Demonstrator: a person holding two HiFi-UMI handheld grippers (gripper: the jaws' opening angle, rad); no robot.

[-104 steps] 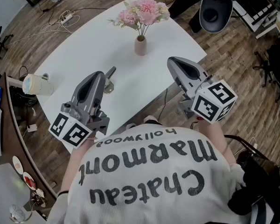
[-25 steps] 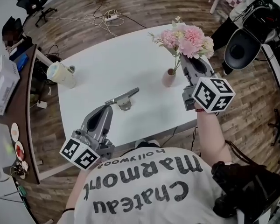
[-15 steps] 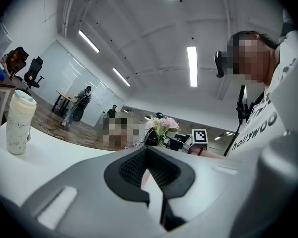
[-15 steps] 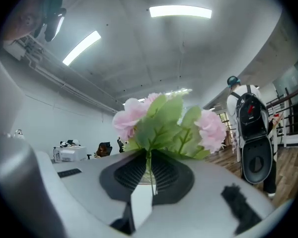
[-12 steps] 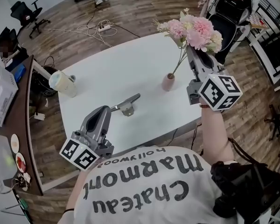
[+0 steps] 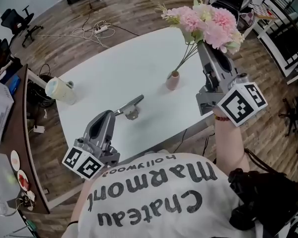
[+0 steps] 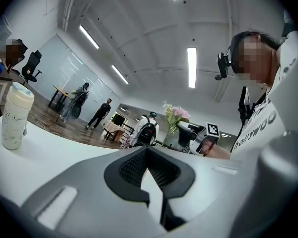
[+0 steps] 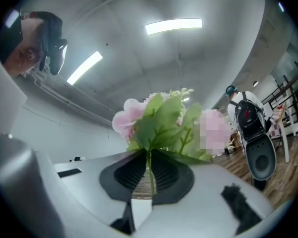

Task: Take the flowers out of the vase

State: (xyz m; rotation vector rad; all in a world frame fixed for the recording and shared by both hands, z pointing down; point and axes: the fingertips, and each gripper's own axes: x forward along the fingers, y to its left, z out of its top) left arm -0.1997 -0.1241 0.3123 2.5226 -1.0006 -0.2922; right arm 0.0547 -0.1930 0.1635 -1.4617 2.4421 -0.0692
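Pink flowers on thin green stems (image 6: 208, 19) are clamped in the right gripper (image 6: 204, 46), with the blooms fanned out just beyond and above its jaw tips. In the right gripper view the two dark ribbed pads press on a green stem (image 8: 149, 168), and leaves and pink petals (image 8: 159, 118) fill the space ahead of them. From the grip the stems slope down and away to the mouth of the small pink ceramic vase (image 6: 172, 80), which stands upright on the white table (image 6: 114, 58) below and ahead of this gripper. Whether the stem ends are in the vase or just clear of it cannot be told.

The right forearm (image 6: 227, 143) reaches forward from the body, raised, so the gripper points away from the person and slightly upward, with its marker cube (image 6: 241, 103) at the wrist end.

The left gripper (image 6: 135, 103) is held low and level over the near part of the table, well apart from the vase. Its jaws are closed together with nothing between them, as the left gripper view (image 7: 148, 152) shows. A cream lidded tumbler (image 6: 59, 89) stands near the table's edge, off to this gripper's left.
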